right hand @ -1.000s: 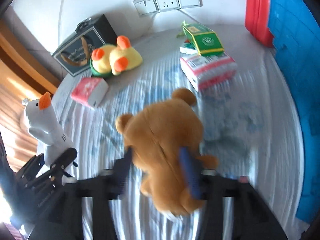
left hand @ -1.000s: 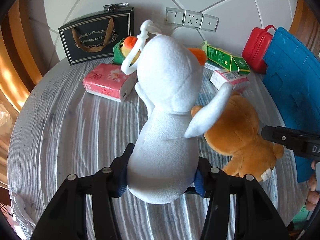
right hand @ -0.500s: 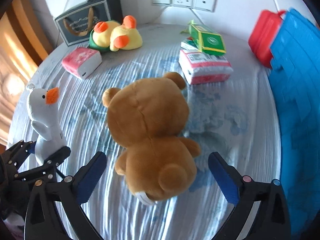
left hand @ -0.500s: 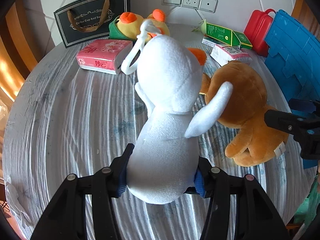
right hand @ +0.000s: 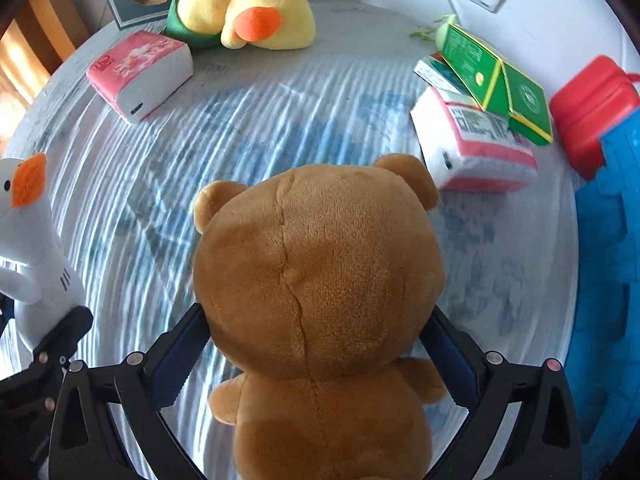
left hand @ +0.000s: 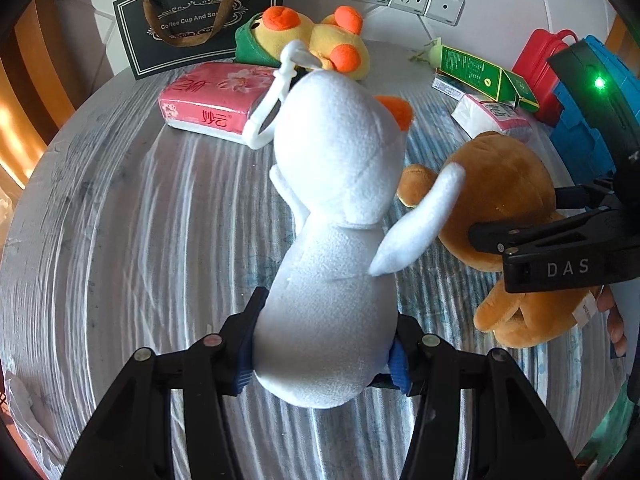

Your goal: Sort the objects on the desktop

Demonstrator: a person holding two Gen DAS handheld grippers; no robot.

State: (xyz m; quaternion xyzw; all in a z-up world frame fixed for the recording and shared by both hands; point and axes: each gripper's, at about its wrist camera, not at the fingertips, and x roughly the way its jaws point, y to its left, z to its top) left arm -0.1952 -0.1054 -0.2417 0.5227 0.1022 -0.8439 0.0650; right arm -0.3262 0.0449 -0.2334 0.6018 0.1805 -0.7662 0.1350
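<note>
In the left wrist view, the left tool is clamped on the lower body of the white goose plush, which fills the middle of the frame with its neck pointing up and its hanging loop at upper centre. Gripping the fat base probably keeps the floppy neck from bending the toy out of the grip. Right of it lies the brown bear plush, with the right tool's black body crossing it at the right edge. Along the top of the frame sit the black gift bag, the pink tissue pack and the yellow duck plush; the green carton sits upper right.

In the right wrist view, the right tool has its fingers apart on either side of the bear at about neck height, the pads near the plush but not clearly pressing, so I judge it open and lining up a grasp. The bear fills the lower centre, on the worktop. A second tissue pack lies just beside its ear at right, under the green carton, and could get nudged. A red case and blue crate crowd the right edge. The goose stands at far left.
</note>
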